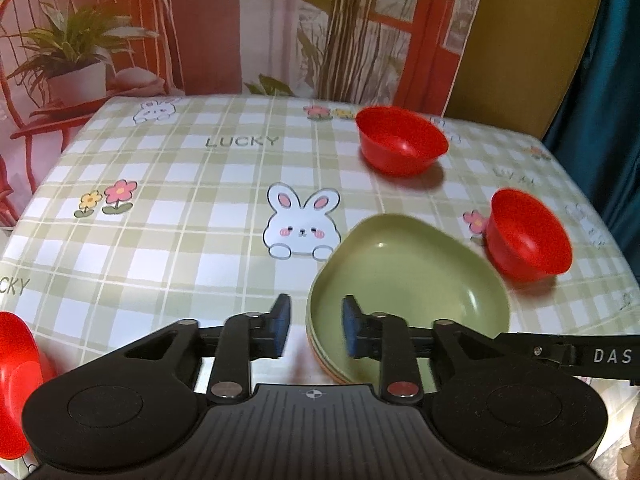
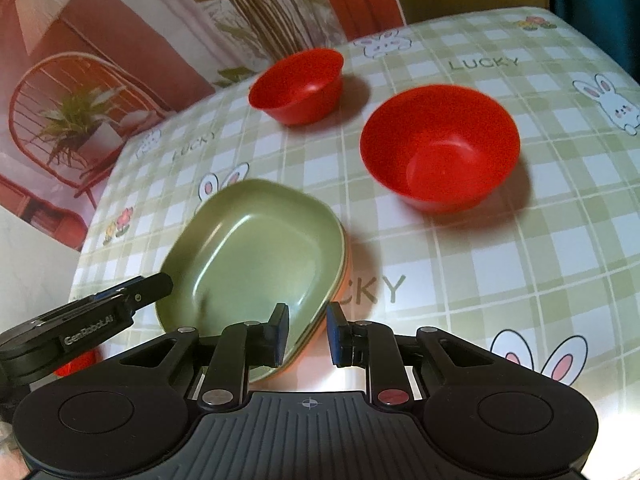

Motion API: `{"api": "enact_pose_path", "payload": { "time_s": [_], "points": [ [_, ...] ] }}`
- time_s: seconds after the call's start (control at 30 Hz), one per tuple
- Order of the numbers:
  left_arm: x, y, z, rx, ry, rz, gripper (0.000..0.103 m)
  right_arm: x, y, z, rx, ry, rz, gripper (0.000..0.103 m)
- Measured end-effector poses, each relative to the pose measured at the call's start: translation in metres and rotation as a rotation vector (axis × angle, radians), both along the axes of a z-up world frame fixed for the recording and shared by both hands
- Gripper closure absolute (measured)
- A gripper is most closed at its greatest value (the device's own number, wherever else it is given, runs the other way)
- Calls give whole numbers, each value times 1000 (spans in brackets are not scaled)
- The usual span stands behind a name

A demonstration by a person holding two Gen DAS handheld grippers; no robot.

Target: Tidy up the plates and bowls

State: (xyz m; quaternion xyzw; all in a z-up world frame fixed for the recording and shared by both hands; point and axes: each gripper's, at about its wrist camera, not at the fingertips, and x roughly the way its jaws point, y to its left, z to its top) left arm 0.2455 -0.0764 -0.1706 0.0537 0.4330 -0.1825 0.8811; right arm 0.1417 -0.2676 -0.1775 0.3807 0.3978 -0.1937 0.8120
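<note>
Left wrist view: your left gripper stands apart astride the green plate rim, pads clear of it. Your right gripper likewise straddles the stack's edge unclamped. A red bowl is cut off at left.

Green-and-white checked tablecloth printed with white rabbits, pink and yellow flowers, grey "LUCKY". Sage-green plate atop an orange-edged stack. Glossy red bowls. Black grippers, blue pads.
</note>
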Motion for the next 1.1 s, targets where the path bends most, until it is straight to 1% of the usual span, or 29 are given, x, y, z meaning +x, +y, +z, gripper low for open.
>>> {"api": "enact_pose_path", "payload": {
  "time_s": [0.13, 0.3, 0.5, 0.63, 0.77, 0.83, 0.97, 1.1],
  "points": [
    [-1, 4, 12, -38, -16, 11, 71, -3, -4, 8, -17, -27, -7, 83],
    [1, 10, 32, -65, -54, 22, 71, -5, -13, 23, -61, -74, -17, 83],
    [5, 24, 65, -133, -107, 58, 71, 2, -17, 53, -159, -148, 4, 83],
    [4, 40, 93, -152, -153, 81, 71, 12, -14, 73, -207, -186, 42, 83],
    [2, 69, 115, -145, -194, 104, 71, 32, -2, 88, -230, -216, 84, 82],
    [1, 85, 119, -130, -195, 126, 71, 42, 9, 94, -236, -230, 118, 82],
    [-1, 128, 120, -97, -180, 189, 71, 68, 39, 100, -247, -240, 215, 82],
    [-7, 170, 112, -71, -154, 251, 70, 97, 76, 100, -255, -238, 330, 82]
  ]
}}
